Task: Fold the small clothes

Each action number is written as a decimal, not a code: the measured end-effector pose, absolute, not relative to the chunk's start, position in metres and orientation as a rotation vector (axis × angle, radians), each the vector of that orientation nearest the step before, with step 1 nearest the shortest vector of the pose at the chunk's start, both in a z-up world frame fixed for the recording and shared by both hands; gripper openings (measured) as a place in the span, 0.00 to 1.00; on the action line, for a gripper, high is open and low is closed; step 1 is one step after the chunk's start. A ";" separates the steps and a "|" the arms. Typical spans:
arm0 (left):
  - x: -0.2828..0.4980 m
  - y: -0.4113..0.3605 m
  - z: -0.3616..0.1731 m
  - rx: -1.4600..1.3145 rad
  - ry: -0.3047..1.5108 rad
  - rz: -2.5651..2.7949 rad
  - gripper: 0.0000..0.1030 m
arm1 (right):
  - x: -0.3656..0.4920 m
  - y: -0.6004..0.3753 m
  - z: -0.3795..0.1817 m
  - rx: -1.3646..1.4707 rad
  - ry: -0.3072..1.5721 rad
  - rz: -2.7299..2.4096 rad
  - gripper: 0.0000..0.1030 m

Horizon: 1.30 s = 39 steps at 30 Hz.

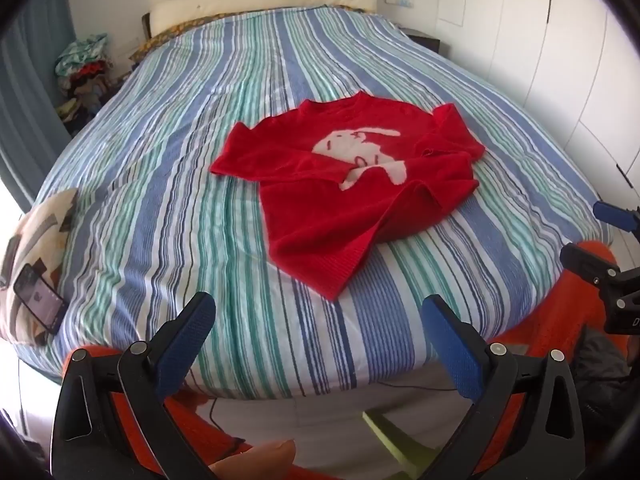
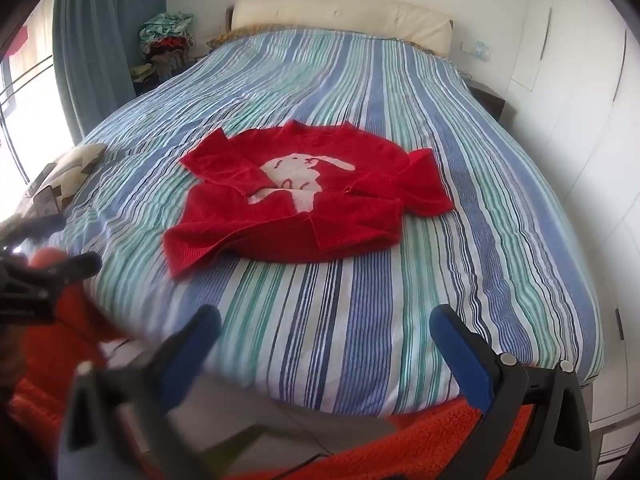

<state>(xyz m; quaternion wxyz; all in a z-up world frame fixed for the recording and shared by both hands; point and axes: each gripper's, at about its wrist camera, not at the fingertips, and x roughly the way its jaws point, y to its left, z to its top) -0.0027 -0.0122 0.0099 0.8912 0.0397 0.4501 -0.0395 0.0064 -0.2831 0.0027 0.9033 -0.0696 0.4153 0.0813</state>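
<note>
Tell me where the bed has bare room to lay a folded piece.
Bare striped cover lies between the red sweater and the foot edge, also from it to the headboard. The left edge is crowded: pillow and phone.

A small red sweater (image 1: 340,184) with a pale animal motif is lying crumpled mid-frame, sleeves crossing its front, hem bunching.

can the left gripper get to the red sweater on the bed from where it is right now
Probably yes. The left gripper is open and empty at the foot of the bed, and only bare striped cover lies between it and the red sweater. The sweater's near hem corner is closest.
</note>
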 end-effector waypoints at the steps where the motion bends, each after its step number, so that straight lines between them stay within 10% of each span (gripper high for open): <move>1: -0.003 -0.013 0.010 0.082 0.938 -0.083 1.00 | 0.008 -0.284 0.006 -0.143 0.859 0.168 1.00; 39: -0.003 -0.010 -0.005 0.124 0.982 -0.062 1.00 | -0.003 -0.269 -0.017 -0.138 0.868 0.174 1.00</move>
